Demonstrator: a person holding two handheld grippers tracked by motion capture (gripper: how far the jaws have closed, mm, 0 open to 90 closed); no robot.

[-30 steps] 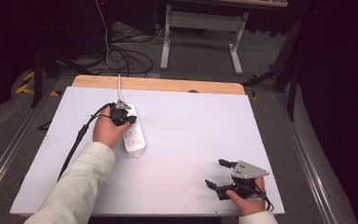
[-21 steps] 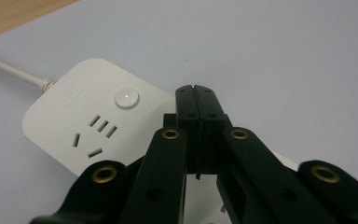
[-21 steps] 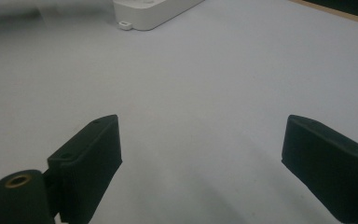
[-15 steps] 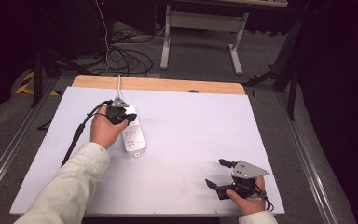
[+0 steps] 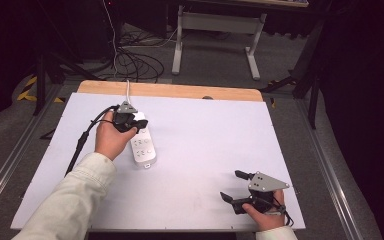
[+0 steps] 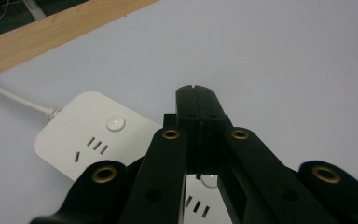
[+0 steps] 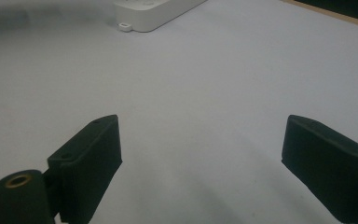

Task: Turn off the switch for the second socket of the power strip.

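The white power strip [image 5: 142, 145] lies flat at the left middle of the table [image 5: 210, 150], nothing plugged in, round switch [image 6: 115, 123] at its far end. Probably the switch press is done: the left gripper [image 6: 196, 93], clenched empty, hovers above it; the right gripper [image 7: 200, 154] rests released near right

Looking like a lab or recording studio rather than a home. Standing on grey carpet [image 5: 215, 70], a table [image 5: 205, 200] covered by a plain white sheet, with a bare wooden edge [image 5: 180, 91] showing at the far side. Running along both sides, metal rails [image 5: 330, 165]. Hanging all around, black curtains [image 5: 365, 75] shutting out the room. Lying tangled on the floor behind, black cables [image 5: 135, 62]. Standing farther back, a metal-legged bench [image 5: 215, 30]. Marking the floor at left, yellow-black hazard tape [image 5: 27, 87].
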